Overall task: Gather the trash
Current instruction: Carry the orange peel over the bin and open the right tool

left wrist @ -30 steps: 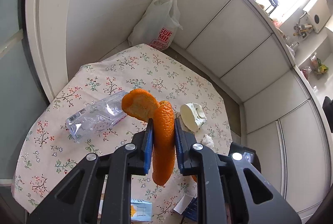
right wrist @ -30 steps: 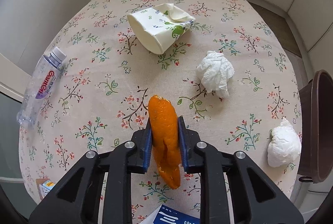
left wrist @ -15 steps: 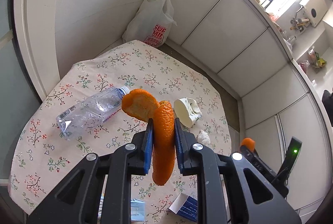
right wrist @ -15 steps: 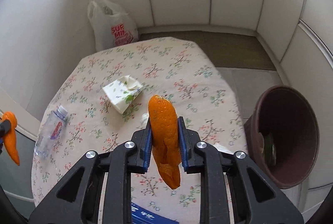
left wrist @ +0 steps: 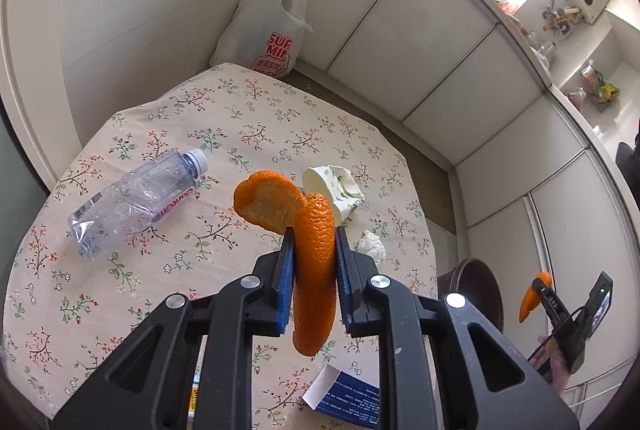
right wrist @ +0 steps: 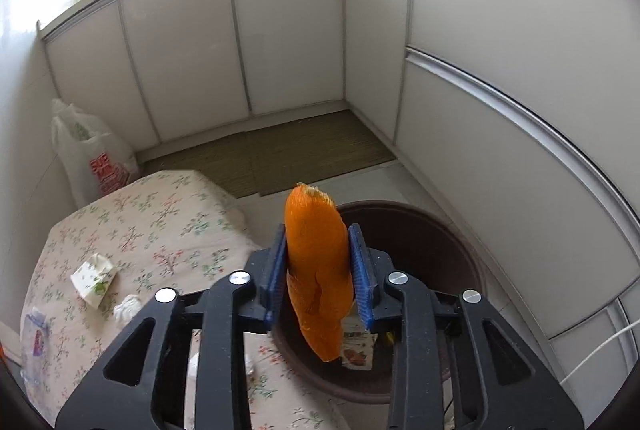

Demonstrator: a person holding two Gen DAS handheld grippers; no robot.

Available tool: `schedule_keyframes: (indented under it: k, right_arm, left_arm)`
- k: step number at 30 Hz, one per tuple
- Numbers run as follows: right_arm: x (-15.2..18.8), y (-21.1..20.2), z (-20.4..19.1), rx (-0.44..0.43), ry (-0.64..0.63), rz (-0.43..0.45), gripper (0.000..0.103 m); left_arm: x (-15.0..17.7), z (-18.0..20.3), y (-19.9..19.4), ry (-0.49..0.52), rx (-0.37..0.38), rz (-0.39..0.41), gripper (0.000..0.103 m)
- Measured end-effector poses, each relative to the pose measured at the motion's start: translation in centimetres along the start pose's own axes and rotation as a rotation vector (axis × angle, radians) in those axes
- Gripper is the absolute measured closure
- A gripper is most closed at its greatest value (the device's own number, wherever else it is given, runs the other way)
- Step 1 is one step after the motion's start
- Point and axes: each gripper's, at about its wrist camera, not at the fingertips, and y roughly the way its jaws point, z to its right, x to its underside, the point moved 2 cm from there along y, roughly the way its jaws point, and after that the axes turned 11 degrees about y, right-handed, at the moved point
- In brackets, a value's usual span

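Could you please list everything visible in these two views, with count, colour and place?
orange peel: two, orange, one clamped in each tongs
plastic bottle: one, clear, lying on tablecloth's left
paper cup: one, white floral, crushed, mid-table
tissue wad: one seen, white, near the cup
blue box: one, table's near edge
tablecloth: one, floral
plastic bag: one, white, on floor beyond the table
bin: one, brown, beside the table
left tongs: black, blue pads
right tongs: black, over the bin
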Motion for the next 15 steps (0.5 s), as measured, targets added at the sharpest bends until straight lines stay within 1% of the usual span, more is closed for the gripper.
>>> schedule_keyframes:
  k: [1,2,3,4,5,6,8,10,13,15]
  right_arm:
    - [-0.4,-0.3,0.9,0.018,0.016,0.034,0.044]
    - [-0.6,-0.7,1.5,0.033,0.023,0.066,0.035]
    - [-0.8,-1.2,1.9,0.048,0.028,0.099,0.031]
    - [-1.2,-1.8,2.5,0.06,0.031,0.135,0.025]
    - [-1.4,-2.4,2.9,0.069,0.034,0.169,0.015]
    - [-1.7,-3.1,3.4,0.08,0.039,0.204,0.009]
    - [-2.1,-4.5,4.4,0.109,0.047,0.288,0.007]
    - [-2.7,-5.5,5.2,0.117,0.048,0.332,0.007]
    - [-3.4,-6.5,7.1,0.135,0.081,0.368,0.007]
    - [-4.0,-6.8,8.5,0.148,0.114,0.372,0.007]
  left_arm:
    - [0.1,0.5,0.3,0.007,0.003,-0.004,0.084]
    - [0.3,1.1,0.7,0.015,0.006,-0.01,0.084]
    - [0.4,1.7,1.1,0.024,0.011,-0.016,0.084]
    - [0.6,2.2,1.4,0.032,0.015,-0.02,0.084]
    - [0.8,3.1,1.8,0.046,0.023,-0.024,0.084]
    - [0.9,3.9,2.1,0.063,0.032,-0.025,0.084]
    - [1.3,5.9,2.7,0.095,0.052,-0.025,0.084]
    - [1.7,7.9,3.2,0.122,0.075,-0.025,0.084]
    - [2.2,11.6,4.2,0.178,0.12,-0.034,0.084]
    - [2.5,14.3,5.0,0.215,0.148,-0.043,0.084]
